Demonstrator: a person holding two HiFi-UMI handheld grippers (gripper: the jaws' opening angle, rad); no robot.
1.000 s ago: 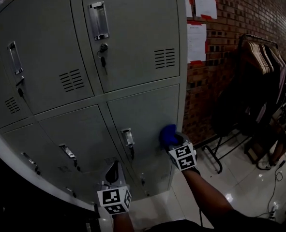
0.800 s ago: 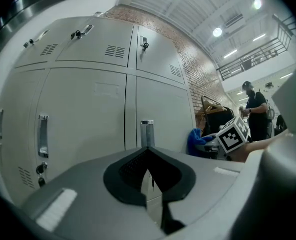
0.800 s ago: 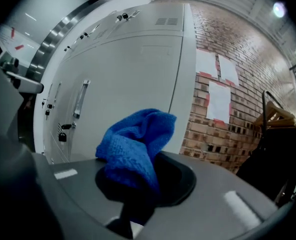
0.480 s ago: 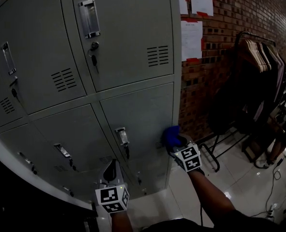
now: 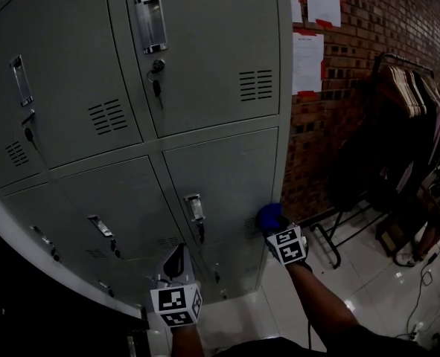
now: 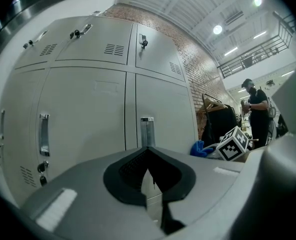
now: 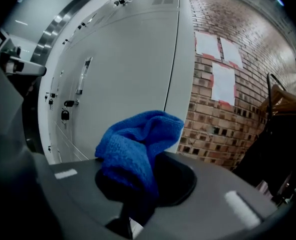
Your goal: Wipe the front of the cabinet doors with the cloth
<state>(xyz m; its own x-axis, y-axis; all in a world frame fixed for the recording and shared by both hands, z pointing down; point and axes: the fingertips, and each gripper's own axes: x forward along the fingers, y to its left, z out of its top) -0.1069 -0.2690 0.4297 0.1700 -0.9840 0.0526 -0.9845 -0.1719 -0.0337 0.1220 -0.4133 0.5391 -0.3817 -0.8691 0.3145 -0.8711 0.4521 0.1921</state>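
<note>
Right gripper view: the right gripper (image 7: 135,194) is clenched on the blue cloth (image 7: 137,139), which bunches up above its jaws.
Head view: the cloth sits at the right edge of the lower cabinet door (image 5: 227,177), by the vent slots; contact cannot be told.
Left gripper view: the left gripper (image 6: 150,184) has its jaws together and empty, facing a door handle (image 6: 146,131). Only here, a standing person (image 6: 258,116) shows past the clothes rack (image 6: 218,119).
Surroundings: a brick wall (image 5: 368,36) with papers (image 5: 307,62), right of the cabinet.
In the way: the right gripper's marker cube (image 5: 287,245) hides the cloth's lower part in the head view.

- I see paper sheets (image 5: 307,62) on the brick wall (image 5: 368,21), print too small for me to read.
- On the cabinet doors (image 5: 220,50), nothing I can read.
</note>
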